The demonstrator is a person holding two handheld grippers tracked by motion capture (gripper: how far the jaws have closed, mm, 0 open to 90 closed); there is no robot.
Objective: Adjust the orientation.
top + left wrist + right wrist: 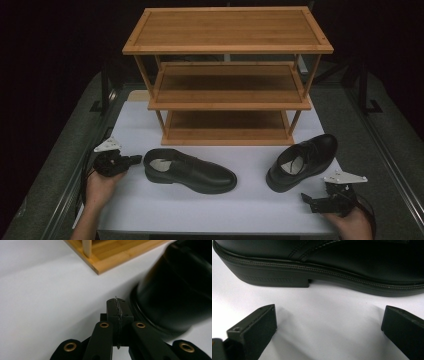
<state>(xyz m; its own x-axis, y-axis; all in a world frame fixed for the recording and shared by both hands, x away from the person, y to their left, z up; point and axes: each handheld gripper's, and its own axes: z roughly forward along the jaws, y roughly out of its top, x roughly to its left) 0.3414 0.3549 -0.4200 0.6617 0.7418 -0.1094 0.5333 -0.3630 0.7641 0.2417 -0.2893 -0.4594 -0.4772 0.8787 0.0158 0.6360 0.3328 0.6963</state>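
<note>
Two black shoes sit on the white mat: left shoe [190, 171] near its left edge, right shoe [302, 161] toward its right edge. The left gripper [134, 160] is closed on nothing beside the left heel, blurred up close; the right gripper [309, 201] gapes wide. One three-tier shelf [227, 75] stands behind.

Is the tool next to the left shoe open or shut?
Shut. The left tool has its two black jaws pressed together with nothing between them, just beside the heel of the left shoe.
</note>
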